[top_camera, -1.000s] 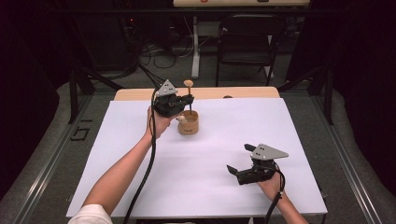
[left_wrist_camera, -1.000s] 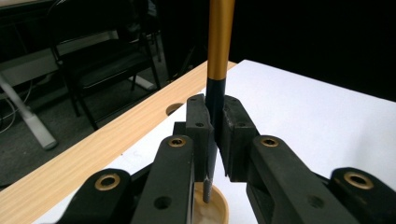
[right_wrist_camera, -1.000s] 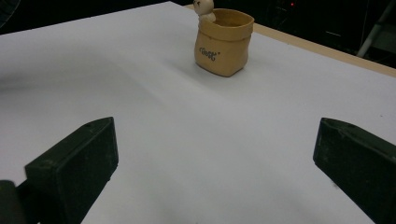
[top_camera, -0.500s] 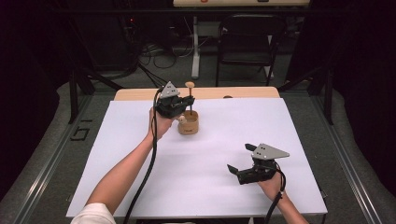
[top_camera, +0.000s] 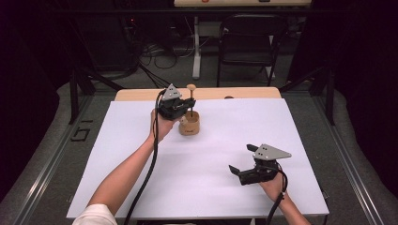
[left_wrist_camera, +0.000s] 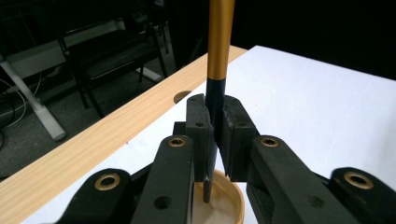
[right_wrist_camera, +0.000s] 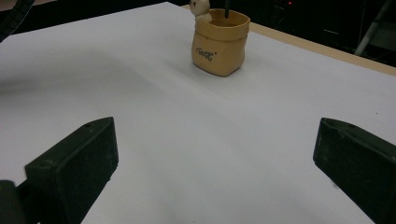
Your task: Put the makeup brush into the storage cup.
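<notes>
**Stick held over pot, almost nothing moves in the last second**

We see the left gripper (top_camera: pixel 180 107) at the far side of the counter (top_camera: pixel 234 140), jaws clamped on the dark lower shaft of the stick (left_wrist_camera: pixel 215 93). Against the earlier frames its place barely shifts; the stick stays upright with its lower end down inside the pot (top_camera: pixel 189 125). In the left gripper view the tip sits at or just above the pale inside of the pot; we cannot tell if it touches bottom. We judge the insertion nearly done, with release the likely next step.

The right gripper (top_camera: pixel 244 172) holds its spot near the front right, jaws wide and empty, well apart from the pot.

Edges: the pot stands near the far edge of the white sheet, with the bare wood strip just behind it. A small bear figure (right_wrist_camera: pixel 201 8) sits on the pot rim, close to the stick. Open room lies to the right and toward the person.
</notes>
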`<state>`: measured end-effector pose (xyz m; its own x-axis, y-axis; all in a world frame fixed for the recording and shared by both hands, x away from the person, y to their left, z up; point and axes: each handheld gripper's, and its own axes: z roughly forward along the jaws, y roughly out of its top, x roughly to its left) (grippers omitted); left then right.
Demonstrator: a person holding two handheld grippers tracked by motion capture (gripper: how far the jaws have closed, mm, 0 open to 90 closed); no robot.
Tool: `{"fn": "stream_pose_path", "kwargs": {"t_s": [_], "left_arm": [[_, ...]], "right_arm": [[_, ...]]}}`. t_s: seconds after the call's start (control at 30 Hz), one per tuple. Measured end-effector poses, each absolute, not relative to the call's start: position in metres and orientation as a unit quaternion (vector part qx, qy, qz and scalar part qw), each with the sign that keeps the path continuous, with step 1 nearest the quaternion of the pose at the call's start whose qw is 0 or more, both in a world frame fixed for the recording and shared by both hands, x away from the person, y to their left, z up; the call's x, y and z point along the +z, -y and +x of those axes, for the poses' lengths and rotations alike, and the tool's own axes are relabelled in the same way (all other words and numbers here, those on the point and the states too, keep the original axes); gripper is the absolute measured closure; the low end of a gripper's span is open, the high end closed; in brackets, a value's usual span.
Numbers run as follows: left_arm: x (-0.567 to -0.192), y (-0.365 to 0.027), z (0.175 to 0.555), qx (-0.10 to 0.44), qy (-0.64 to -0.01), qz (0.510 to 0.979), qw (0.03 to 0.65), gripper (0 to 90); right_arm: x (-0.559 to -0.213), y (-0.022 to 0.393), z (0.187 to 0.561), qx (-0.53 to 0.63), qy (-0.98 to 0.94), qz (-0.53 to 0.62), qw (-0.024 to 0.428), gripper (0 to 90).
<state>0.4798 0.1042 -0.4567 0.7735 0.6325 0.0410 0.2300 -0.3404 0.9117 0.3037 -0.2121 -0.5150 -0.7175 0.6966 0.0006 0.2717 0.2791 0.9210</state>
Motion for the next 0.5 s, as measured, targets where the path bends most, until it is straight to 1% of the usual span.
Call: {"fn": "stream_pose_path", "kwargs": {"t_s": [0.5], "left_arm": [[-0.4624, -0.1052, 0.4850, 0.199, -0.272, 0.804, 0.489, 83.3]], "right_arm": [[-0.5145, 0.2132, 0.3036, 0.510, -0.774, 0.313, 0.206, 0.0]]}}
